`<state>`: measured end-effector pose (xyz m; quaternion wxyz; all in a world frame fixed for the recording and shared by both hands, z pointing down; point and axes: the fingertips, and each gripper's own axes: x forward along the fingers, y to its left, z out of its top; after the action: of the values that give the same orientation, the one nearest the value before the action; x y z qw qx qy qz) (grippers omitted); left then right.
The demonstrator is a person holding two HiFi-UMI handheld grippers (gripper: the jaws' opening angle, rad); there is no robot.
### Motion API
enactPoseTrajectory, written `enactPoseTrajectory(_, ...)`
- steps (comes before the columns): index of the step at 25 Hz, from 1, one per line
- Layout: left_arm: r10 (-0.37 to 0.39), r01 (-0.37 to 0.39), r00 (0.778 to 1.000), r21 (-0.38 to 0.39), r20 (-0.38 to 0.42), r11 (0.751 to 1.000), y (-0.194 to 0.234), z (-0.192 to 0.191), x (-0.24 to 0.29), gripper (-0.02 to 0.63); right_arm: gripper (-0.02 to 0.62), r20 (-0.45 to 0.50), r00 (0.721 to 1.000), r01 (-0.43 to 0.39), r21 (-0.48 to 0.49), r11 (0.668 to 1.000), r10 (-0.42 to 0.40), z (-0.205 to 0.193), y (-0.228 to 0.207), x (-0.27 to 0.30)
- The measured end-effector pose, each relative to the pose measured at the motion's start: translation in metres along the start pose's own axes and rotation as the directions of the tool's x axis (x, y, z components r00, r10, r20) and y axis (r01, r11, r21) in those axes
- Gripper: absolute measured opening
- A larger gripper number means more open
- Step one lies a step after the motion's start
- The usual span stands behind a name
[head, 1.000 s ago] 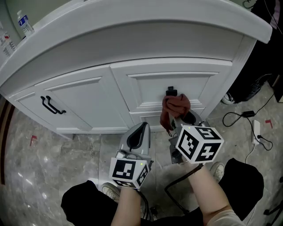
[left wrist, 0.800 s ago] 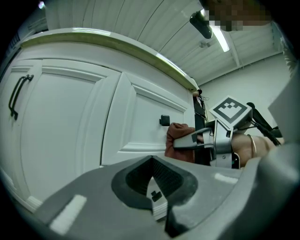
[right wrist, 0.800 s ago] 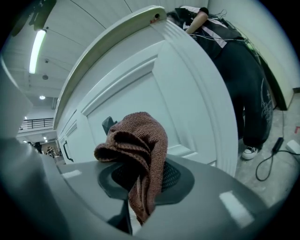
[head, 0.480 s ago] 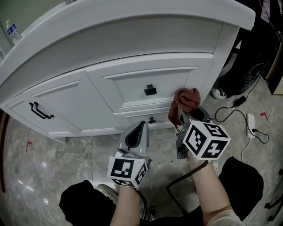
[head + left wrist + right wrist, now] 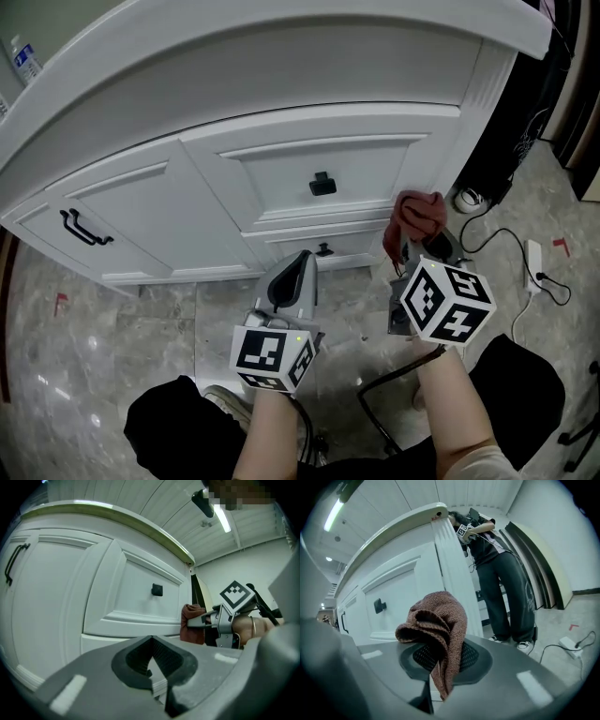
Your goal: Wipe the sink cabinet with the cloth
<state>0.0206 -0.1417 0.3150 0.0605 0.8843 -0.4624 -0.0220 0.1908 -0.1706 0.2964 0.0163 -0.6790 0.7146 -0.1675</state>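
Grey marbled floor (image 5: 112, 319) runs up to the white sink cabinet (image 5: 281, 178), whose curved front fills most of the head view, with a black square knob (image 5: 322, 183) on the drawer and a bar handle (image 5: 84, 228) on the door to your left. Your right gripper (image 5: 405, 248) has its jaws closed on the rust-brown cloth (image 5: 417, 217). The bunched part stands above the tips and a tail hangs down between them, so a soft wad, not hard plastic, faces the paint. You hold that wad low at the cabinet's right end, by the corner post (image 5: 478, 112) and below the knob (whether it actually touches the panel I cannot tell from either view). That suggests the wipe is working along the right edge, with the drawer face and left door yet to cover. Your left gripper (image 5: 298, 270) hangs back in front of the lower panel with its jaws together on nothing, likely parked out of the cloth's path. Mind the black cable (image 5: 497, 239) on the floor to your right, and the person (image 5: 501, 573) standing past the corner.
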Motion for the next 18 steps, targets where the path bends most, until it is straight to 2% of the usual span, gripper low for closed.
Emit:
enactPoseTrajectory(2,0.01,-0.01,1.0,-0.009,-0.002,1.0,0.007,-0.004,-0.004,0.0,0.081,-0.012,1.0,0.027,0.02,0.999,-0.027,-0.008,-0.01,-0.001)
enactPoseTrajectory(6,0.045,-0.045,0.999,-0.02,-0.017,0.999,0.026,-0.015,-0.013,0.0,0.081,-0.03,0.999,-0.009,0.032,0.999,0.01,-0.032,0.01,0.003)
enactPoseTrajectory(9,0.087,-0.087,0.996,-0.031,-0.028,0.996,0.047,-0.024,-0.023,0.0,0.081,-0.077,0.993,-0.089,-0.007,0.996,0.088,-0.064,0.052,0.01)
enactPoseTrajectory(13,0.143,-0.145,0.989,-0.04,-0.043,0.989,0.076,-0.032,-0.041,0.0,0.083,-0.131,0.965,-0.235,-0.053,0.971,0.226,-0.106,0.117,0.021)
enactPoseTrajectory(18,0.193,-0.195,0.98,-0.035,-0.044,0.98,0.103,-0.033,-0.061,0.0,0.082,-0.167,0.933,-0.334,-0.066,0.94,0.32,-0.136,0.173,0.041)
